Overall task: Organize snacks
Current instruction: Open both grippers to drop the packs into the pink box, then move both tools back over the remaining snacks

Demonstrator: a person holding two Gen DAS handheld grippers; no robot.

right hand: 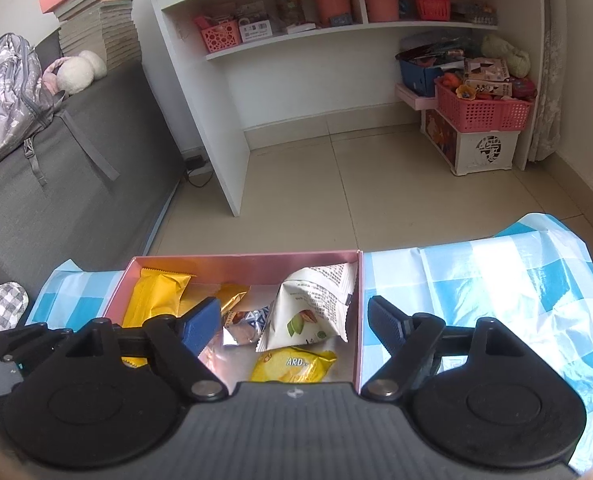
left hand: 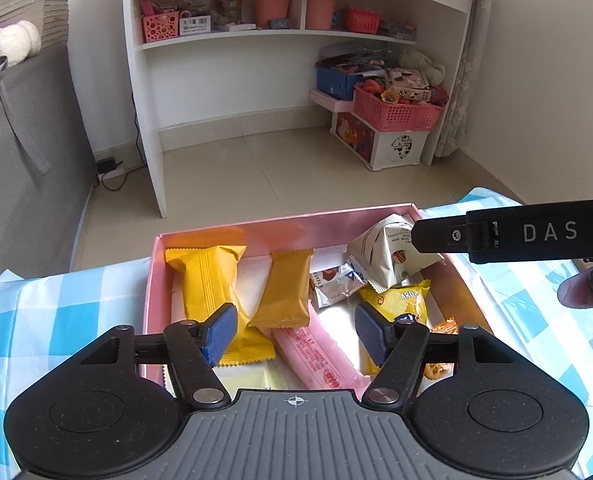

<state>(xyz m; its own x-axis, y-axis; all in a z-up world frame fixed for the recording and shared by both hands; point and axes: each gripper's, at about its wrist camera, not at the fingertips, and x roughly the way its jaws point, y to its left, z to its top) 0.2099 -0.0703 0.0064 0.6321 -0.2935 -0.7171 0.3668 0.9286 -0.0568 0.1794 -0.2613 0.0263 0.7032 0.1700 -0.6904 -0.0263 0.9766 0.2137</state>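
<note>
A pink box (left hand: 232, 232) on a blue-and-white checked cloth (left hand: 64, 312) holds several snacks: two yellow packets (left hand: 208, 276), a pink bar (left hand: 316, 360), a silver packet (left hand: 332, 284), a white nut bag (left hand: 384, 252) and a yellow "ARD" packet (left hand: 404, 304). My left gripper (left hand: 296, 332) is open and empty above the pink bar and the yellow packets. My right gripper (right hand: 294, 326) is open and empty over the box's right end (right hand: 358, 320), above the white nut bag (right hand: 312, 308) and the yellow packet (right hand: 292, 366). Its body shows in the left wrist view (left hand: 536, 236).
The checked cloth (right hand: 496, 288) stretches to the right of the box. Beyond are a tiled floor (right hand: 376, 184), a white desk with shelves (right hand: 224, 120), pink baskets and boxes (right hand: 480, 112), and a grey sofa (right hand: 68, 184) on the left.
</note>
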